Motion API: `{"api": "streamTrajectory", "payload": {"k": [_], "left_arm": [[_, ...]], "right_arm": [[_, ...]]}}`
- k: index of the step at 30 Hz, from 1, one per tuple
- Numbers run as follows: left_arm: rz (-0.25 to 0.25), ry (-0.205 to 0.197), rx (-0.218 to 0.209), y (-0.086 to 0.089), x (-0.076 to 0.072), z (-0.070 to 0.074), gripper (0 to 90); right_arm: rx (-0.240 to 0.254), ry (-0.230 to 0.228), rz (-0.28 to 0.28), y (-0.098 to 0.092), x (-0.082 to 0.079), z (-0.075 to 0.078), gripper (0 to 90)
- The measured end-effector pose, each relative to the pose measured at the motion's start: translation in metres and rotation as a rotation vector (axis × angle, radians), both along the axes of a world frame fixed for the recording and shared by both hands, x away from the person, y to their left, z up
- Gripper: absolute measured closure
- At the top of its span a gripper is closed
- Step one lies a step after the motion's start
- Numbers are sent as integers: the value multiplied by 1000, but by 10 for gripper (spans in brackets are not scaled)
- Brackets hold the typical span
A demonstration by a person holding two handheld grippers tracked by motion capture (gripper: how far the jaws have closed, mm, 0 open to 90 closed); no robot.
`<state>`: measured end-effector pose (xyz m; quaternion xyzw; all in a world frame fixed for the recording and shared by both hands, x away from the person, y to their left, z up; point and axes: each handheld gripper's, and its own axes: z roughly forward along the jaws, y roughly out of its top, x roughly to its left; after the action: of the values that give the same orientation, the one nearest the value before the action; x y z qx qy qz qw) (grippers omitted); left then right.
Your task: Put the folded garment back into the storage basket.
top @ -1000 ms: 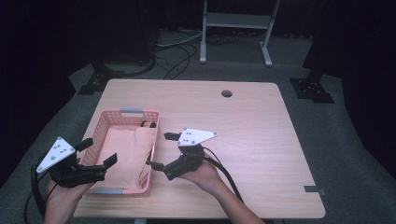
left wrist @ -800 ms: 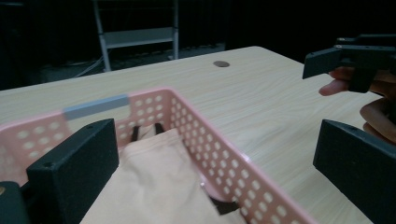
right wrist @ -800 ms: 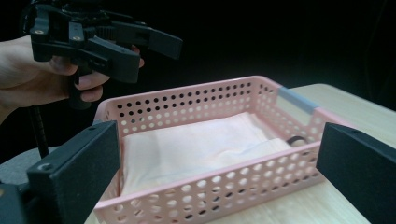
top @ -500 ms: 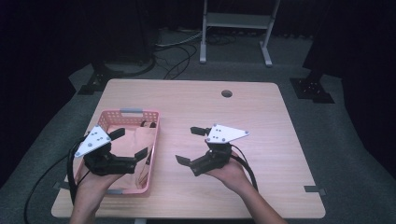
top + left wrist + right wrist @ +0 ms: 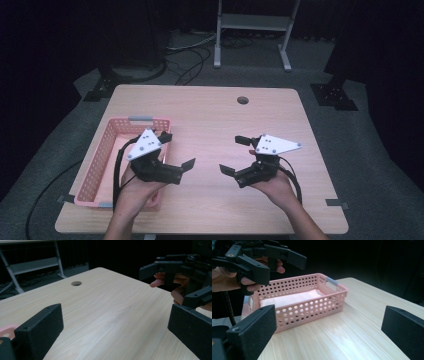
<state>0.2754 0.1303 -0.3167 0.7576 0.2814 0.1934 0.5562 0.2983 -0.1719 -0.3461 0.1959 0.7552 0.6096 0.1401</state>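
Both grippers hover low over the wooden table [image 5: 210,110], jaws pointing at each other across a short gap. My left gripper [image 5: 178,150] is open just right of the pink perforated basket [image 5: 97,160], with nothing between its jaws. My right gripper [image 5: 232,155] is open too and holds nothing. In the left gripper view my open jaws [image 5: 115,335] frame bare wood, with the right gripper [image 5: 180,270] at the upper right. In the right gripper view my jaws [image 5: 329,332] stand wide, and the basket [image 5: 312,302] holds a folded pale pink cloth [image 5: 292,298]. The left gripper [image 5: 262,257] hangs above it.
A round cable hole [image 5: 243,100] sits near the table's far edge. Black cables trail from both grippers toward the person. A metal stand [image 5: 252,30] and floor cables lie beyond the table on the dark carpet.
My left gripper has swung from the basket's left side across it to its right edge. My right gripper has shifted right. Both stay open.
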Motion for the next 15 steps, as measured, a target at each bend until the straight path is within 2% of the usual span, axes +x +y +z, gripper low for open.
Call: {"api": "streamTrajectory", "payload": {"k": [8,15], "left_arm": [[-90,11,14,-35,6,-2,0],[-140,9,13,-56,7,-10,0]], "right_arm": [[-9,2,-64,-34,-5,-4,0],[-21,3,-119,-58,-12,-9,0]]}}
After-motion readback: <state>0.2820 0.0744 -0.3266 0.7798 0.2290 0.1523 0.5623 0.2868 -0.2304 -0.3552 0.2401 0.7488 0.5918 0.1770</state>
